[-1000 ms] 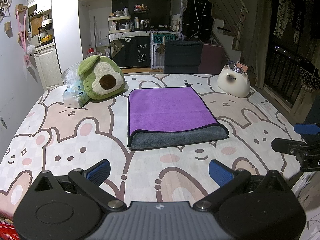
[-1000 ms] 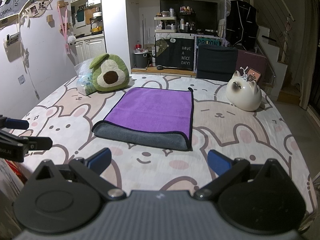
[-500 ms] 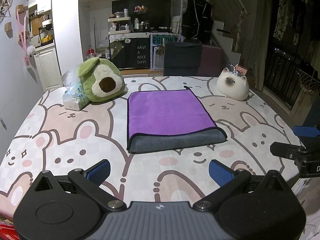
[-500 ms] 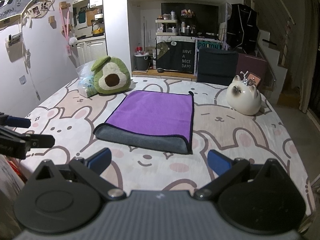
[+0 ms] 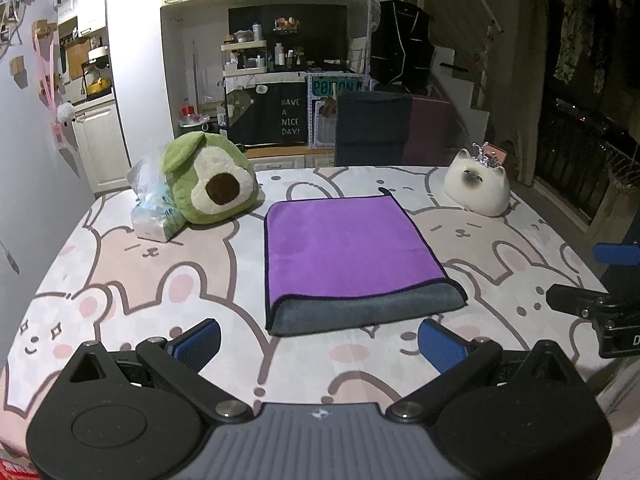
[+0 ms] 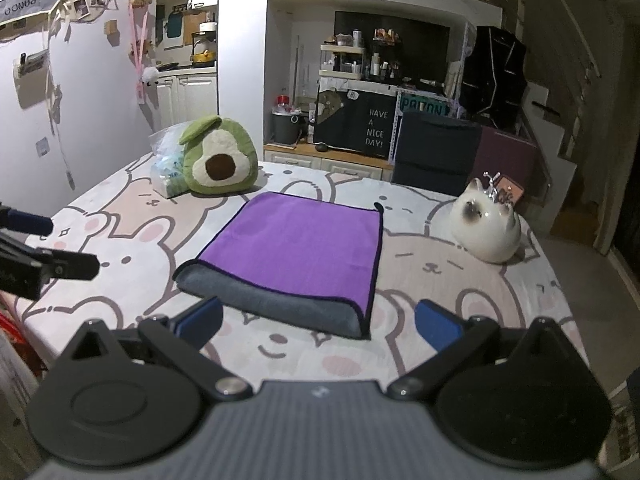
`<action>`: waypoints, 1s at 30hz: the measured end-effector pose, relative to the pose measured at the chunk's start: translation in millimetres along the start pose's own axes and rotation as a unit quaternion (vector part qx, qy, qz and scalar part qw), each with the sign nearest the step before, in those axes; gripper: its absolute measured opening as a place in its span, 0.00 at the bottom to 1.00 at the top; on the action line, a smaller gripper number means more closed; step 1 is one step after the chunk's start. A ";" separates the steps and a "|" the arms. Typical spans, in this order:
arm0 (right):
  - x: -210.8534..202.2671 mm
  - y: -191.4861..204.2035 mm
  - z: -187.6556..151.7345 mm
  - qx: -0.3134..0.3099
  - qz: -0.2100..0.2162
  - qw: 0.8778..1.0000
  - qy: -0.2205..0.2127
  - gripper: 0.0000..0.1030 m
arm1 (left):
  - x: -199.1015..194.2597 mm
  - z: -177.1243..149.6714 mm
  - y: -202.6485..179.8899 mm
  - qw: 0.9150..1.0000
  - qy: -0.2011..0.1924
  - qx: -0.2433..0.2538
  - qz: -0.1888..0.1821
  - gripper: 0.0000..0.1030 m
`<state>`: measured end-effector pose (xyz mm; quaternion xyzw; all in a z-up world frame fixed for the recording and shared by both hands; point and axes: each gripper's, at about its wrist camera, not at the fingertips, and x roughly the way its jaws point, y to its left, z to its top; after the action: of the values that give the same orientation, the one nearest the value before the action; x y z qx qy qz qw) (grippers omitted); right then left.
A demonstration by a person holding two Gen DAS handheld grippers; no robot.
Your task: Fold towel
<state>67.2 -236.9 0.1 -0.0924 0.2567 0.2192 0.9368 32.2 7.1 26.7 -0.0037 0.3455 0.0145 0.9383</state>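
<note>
While both grippers hang back at the near edge, the towel lies folded flat on the surface, purple face up, with a grey rolled fold along its near side (a dark hem traces the purple panel). Left gripper: fingers spread wide and holding nothing; the towel sits just ahead of it, its grey fold spanning the gap between the two blue pads without touching either. Right gripper: fingers likewise spread and holding nothing; in its own view the towel lies ahead and slightly left, the near grey corner close to the left pad but apart from it. Each gripper also appears at the margin of the other's view, the right one at the right edge and the left one at the left edge. Beyond the towel, an avocado plush leans against a plastic-wrapped pack at far left, and a white cat figure rests at far right, both well apart from the towel.
</note>
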 end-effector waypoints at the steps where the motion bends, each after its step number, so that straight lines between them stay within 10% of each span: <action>1: 1.5 -1.0 1.6 0.000 0.001 1.000 0.001 1.00 | 2.3 2.5 0.7 1.000 0.001 0.001 0.002 1.00; 30: 77.7 -54.8 42.0 -0.006 -0.003 1.000 0.011 1.00 | 101.7 52.6 50.9 1.000 0.015 0.004 -0.010 1.00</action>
<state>170.8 -245.4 -1.3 -0.1017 0.2653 0.2165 0.9340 142.2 61.3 0.9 -0.0041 0.3600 0.0036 0.9329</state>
